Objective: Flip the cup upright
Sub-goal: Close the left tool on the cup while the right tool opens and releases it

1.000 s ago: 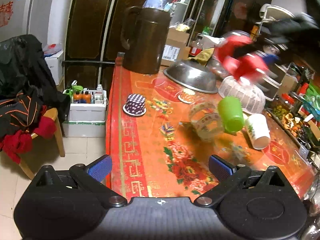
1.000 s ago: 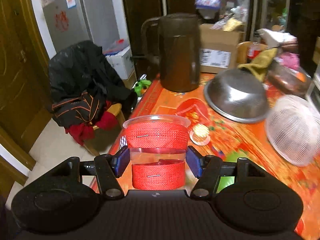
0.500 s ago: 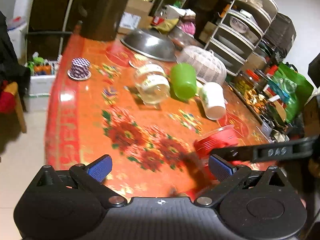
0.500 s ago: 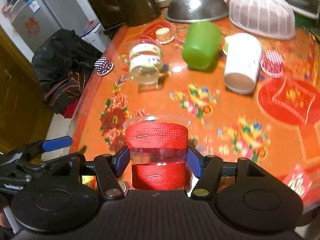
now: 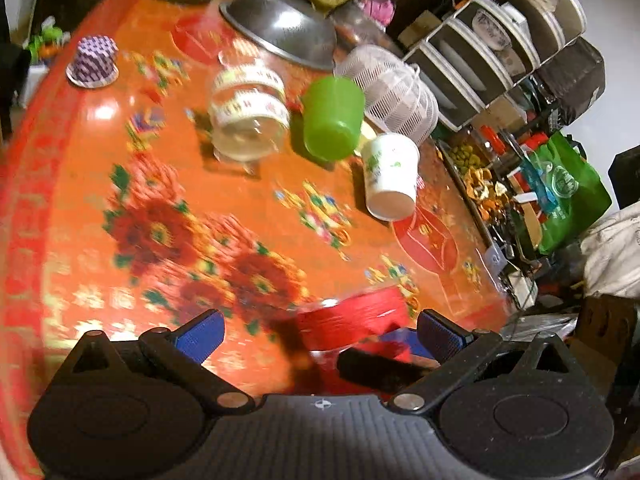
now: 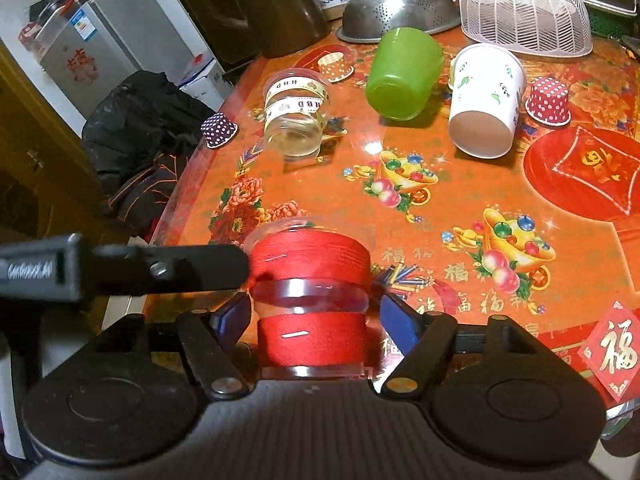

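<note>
The red-banded clear cup (image 6: 310, 296) stands rim up between the fingers of the right gripper (image 6: 314, 316), whose blue pads sit slightly apart from its sides, no longer clamping it. The left gripper (image 5: 318, 330) has its fingers spread wide, one fingertip (image 6: 224, 268) touching the cup's upper band. Beyond the fingers, a green cup (image 6: 404, 74) and a white paper cup (image 6: 486, 100) lie tipped on the orange table (image 6: 460, 208).

Red-banded clear cup (image 6: 310, 280), green cup (image 6: 404, 74), orange floral tablecloth (image 6: 460, 200)
</note>
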Available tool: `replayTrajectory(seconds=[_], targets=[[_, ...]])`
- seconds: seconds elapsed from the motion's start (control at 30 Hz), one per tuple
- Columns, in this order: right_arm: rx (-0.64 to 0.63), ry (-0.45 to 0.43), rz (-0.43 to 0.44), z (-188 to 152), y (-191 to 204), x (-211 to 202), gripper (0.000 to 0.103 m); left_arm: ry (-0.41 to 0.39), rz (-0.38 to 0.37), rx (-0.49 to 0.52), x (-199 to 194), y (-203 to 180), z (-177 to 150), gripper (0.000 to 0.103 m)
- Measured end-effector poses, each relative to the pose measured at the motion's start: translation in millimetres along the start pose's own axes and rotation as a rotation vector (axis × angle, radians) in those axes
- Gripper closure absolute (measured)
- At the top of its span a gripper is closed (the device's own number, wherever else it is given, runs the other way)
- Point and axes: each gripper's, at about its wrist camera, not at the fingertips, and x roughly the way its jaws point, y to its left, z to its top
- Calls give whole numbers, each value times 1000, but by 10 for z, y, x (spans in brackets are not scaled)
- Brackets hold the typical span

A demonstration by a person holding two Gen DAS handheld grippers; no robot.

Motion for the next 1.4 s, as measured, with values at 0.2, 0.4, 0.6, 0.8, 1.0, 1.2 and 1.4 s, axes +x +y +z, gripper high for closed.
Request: replayTrajectory(seconds=[0.2,0.4,0.6,0.8,1.0,1.2,1.4], targets=[[-2,-14,20,-62,-62,-70,26,66,6,-68,234,-52,-9,1],[-12,-26,29,-138,-103,-156,26,64,26,-113,244,-129,-36,7],[-18,-26,67,-206,-107,-163,26,69,55,-132,291,-223,-103,15],[-29,-31,97,-282,-93,-192,26,63,76,-137,324,-261,-125,32],[-29,-50,95,-301,-89,-250,26,62,100,-86,347,-336,-115,33],[-28,-55,94,-308,-85,-270,22,47,80,-34,319,-362,-101,33],[-10,-97,42,-355,-149,-395,1,-4,46,12,235,-323,-89,33]])
